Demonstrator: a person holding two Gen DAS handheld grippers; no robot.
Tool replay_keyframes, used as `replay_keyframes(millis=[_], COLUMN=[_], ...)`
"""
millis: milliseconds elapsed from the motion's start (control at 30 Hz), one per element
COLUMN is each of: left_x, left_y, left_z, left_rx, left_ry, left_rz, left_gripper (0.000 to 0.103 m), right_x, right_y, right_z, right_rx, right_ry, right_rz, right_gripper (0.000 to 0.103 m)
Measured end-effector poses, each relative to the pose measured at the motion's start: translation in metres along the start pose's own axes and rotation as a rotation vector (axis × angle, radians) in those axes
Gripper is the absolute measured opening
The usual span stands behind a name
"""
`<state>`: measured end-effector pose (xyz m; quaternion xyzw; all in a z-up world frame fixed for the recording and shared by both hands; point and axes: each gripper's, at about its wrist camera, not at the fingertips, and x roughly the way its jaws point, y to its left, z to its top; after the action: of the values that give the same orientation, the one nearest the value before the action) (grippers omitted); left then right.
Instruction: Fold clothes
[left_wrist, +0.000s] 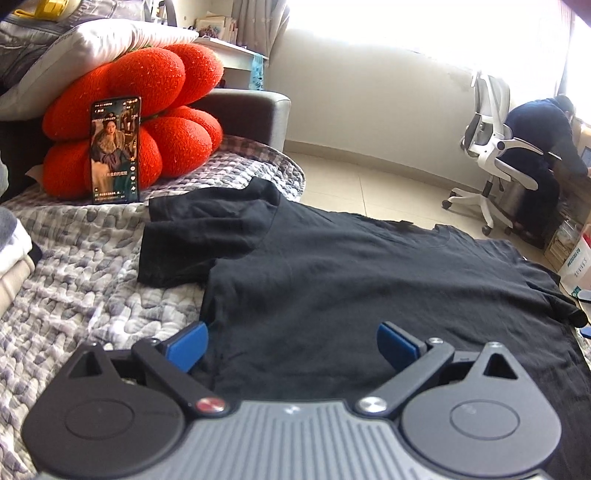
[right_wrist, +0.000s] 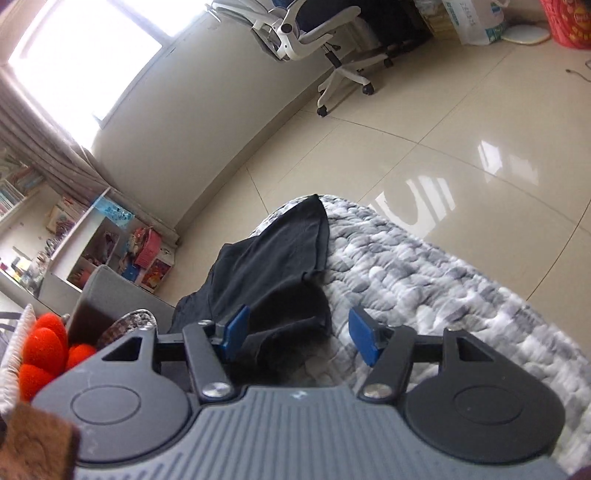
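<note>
Both tongs stand wide open and hold nothing. Left tongs (left_wrist: 291, 345) hover low over the side edge of the black T-shirt (left_wrist: 351, 280), with the near blue finger (left_wrist: 188, 345) just at the border of the cloth, probably to take this edge for a first fold. Right tongs (right_wrist: 297, 338) point at the other sleeve (right_wrist: 280, 254), which lies bunched just ahead of them on the grey quilt (right_wrist: 424, 280). Beyond the left tongs the shirt is spread flat, so folding seems not yet begun. Farther, a phone (left_wrist: 115, 149) leans on a red cushion (left_wrist: 162, 110).
</note>
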<state>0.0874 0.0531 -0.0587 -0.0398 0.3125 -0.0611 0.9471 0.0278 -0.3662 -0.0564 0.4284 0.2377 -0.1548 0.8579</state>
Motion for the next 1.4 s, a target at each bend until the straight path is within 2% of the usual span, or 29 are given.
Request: replay_keyframes(millis=[167, 200, 367, 533, 600, 767, 933, 1100, 1267, 1400], left_x=[0.000, 0.000, 0.002, 0.005, 0.007, 0.007, 0.007, 0.007, 0.007, 0.008], left_y=[0.001, 0.001, 0.003, 0.004, 0.005, 0.008, 0.012, 0.011, 0.010, 0.011], left_z=[-0.001, -0.001, -0.001, 0.001, 0.002, 0.005, 0.006, 0.006, 0.005, 0.006], left_rx=[-0.002, -0.004, -0.010, -0.024, -0.034, -0.053, -0.071, -0.061, -0.051, -0.052], left_ry=[0.005, 0.008, 0.018, 0.028, 0.032, 0.037, 0.045, 0.046, 0.046, 0.049], left_rz=[0.004, 0.004, -0.002, -0.009, -0.012, -0.024, -0.035, -0.035, -0.034, -0.034], left_gripper=[0.099, 0.099, 0.098, 0.098, 0.098, 0.097, 0.096, 0.095, 0.095, 0.095], right_x=[0.009, 0.012, 0.022, 0.025, 0.026, 0.023, 0.023, 0.036, 0.059, 0.074], right_y=[0.009, 0.011, 0.018, 0.026, 0.033, 0.062, 0.099, 0.131, 0.141, 0.139], right_z=[-0.004, -0.004, -0.006, -0.007, -0.008, -0.014, -0.033, -0.067, -0.106, -0.134], right_rx=[-0.007, -0.014, -0.048, -0.070, -0.091, -0.208, -0.415, -0.698, -0.938, -1.070], right_ry=[-0.040, -0.050, -0.112, -0.155, -0.175, -0.229, -0.250, -0.191, -0.057, 0.040], right_rz=[0.000, -0.010, -0.088, -0.112, -0.116, -0.117, -0.095, -0.035, 0.012, 0.010], right_gripper=[0.063, 0.060, 0.043, 0.013, 0.009, 0.007, 0.007, 0.007, 0.007, 0.009])
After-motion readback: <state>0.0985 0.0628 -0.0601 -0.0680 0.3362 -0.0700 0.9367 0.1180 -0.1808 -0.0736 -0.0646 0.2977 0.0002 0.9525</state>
